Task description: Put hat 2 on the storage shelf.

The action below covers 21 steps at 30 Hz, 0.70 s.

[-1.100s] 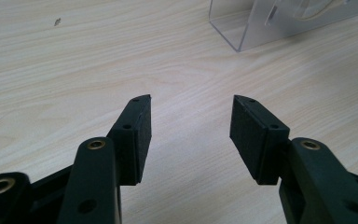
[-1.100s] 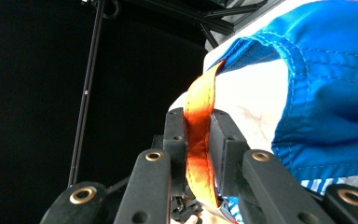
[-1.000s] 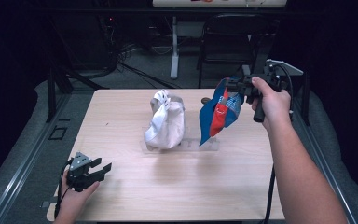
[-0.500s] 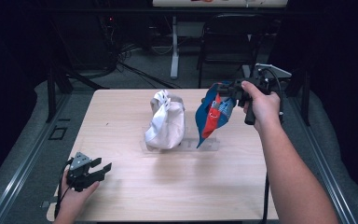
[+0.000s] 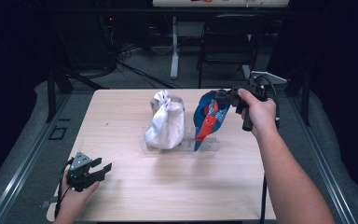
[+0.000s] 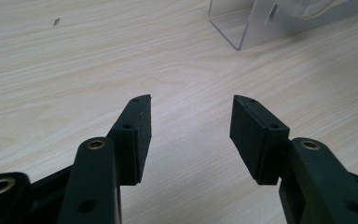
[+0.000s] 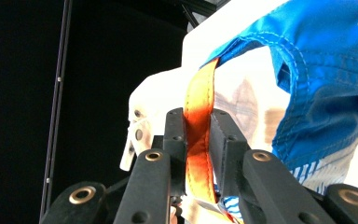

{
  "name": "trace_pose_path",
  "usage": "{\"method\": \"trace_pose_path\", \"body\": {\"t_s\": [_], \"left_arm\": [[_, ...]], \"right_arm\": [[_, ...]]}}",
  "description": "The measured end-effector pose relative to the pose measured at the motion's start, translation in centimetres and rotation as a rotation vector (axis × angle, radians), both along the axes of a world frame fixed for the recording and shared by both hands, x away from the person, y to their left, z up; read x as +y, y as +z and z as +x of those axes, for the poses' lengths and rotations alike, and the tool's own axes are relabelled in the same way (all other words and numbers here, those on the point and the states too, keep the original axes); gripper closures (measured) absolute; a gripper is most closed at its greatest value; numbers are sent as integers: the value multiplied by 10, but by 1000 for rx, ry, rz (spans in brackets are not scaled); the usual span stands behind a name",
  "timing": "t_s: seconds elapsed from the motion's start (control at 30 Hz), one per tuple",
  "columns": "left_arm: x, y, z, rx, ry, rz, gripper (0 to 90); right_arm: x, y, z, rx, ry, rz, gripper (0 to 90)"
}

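My right hand-held gripper [image 5: 223,97] is pinching the orange strap [image 7: 198,135] of the blue bag [image 5: 208,119], which hangs long axis vertical below and just left of the jaws, its bottom at the clear stand [image 5: 212,144] mid-surface, beside the white bag [image 5: 165,123]. Can't tell if it's seated yet. Left hand-held gripper [image 5: 95,171] rests spread and empty at the near-left surface [image 5: 121,112], well apart, so the right is nearer.

A pale wooden table [image 5: 135,196] was seen, its top bare over most of its area. A clear plastic stand [image 5: 213,144] was set near the middle — a white cap [image 5: 165,123] was rested on it at its left end. A small dark speck [image 6: 56,21] was noted on the wood.
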State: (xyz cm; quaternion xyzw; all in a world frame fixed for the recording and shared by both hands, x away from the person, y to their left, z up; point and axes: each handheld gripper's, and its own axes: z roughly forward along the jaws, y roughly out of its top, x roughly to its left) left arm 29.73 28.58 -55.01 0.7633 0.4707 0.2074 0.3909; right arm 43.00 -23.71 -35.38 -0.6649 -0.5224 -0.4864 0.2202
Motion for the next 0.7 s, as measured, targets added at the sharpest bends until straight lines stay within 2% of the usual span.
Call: {"method": "trace_pose_path", "body": {"t_s": [0.3, 0.4, 0.7], "left_arm": [[0, 0, 0, 0, 2, -1, 488], [0, 0, 0, 1, 2, 0, 488], [0, 0, 0, 0, 2, 2, 486]], "right_arm": [[-1, -15, -3, 16, 16, -21, 777], [-2, -15, -5, 22, 19, -22, 775], [-20, -10, -18, -15, -4, -29, 732]]}}
